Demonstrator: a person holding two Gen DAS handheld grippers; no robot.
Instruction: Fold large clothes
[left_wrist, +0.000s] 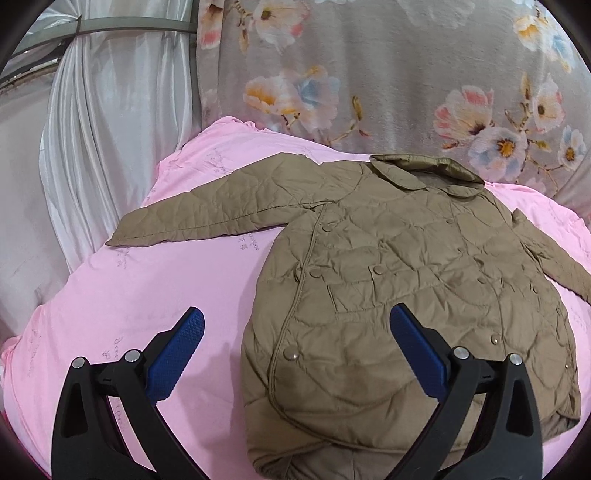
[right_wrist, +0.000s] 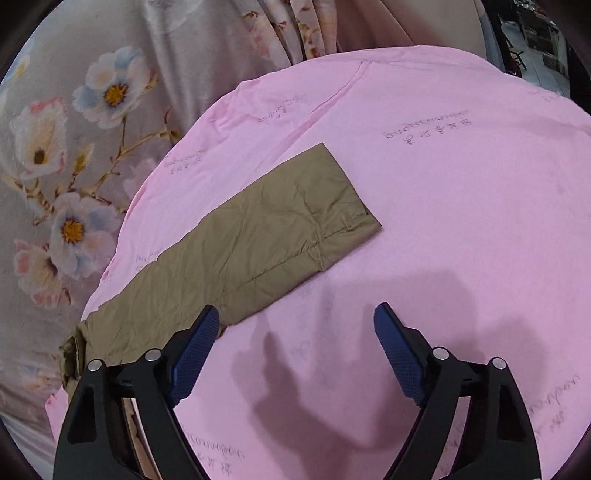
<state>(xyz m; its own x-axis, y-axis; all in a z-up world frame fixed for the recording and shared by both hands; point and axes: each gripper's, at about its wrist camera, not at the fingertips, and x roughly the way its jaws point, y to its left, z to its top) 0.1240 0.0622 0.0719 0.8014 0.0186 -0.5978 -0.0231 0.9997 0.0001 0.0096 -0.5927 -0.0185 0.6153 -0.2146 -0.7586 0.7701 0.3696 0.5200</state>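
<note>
**Jacket spread flat, both grippers empty above it**

The quilted tan jacket (left_wrist: 406, 266) lies front-up on the pink sheet (left_wrist: 147, 288), collar toward the floral blanket (left_wrist: 369, 74), both sleeves spread outward.

Left gripper (left_wrist: 295, 354): jaws wide apart, holding nothing. It hangs over the jacket's lower hem area, its right finger above the body panel and its left finger above bare sheet. The left sleeve (left_wrist: 207, 218) runs away up-left toward the white curtain (left_wrist: 92, 129).

Right gripper (right_wrist: 295, 339): jaws well open, nothing between them. The right sleeve (right_wrist: 258, 236) lies ahead and to the left of the fingers, its long axis running diagonally, cuff at the far end. The left finger (right_wrist: 199, 339) appears to sit just over the sleeve's near edge; contact cannot be confirmed.

The right gripper is the nearer to a sleeve. Clear sheet lies right of the cuff; the sheet's edge runs close along the sleeve's far side.
</note>
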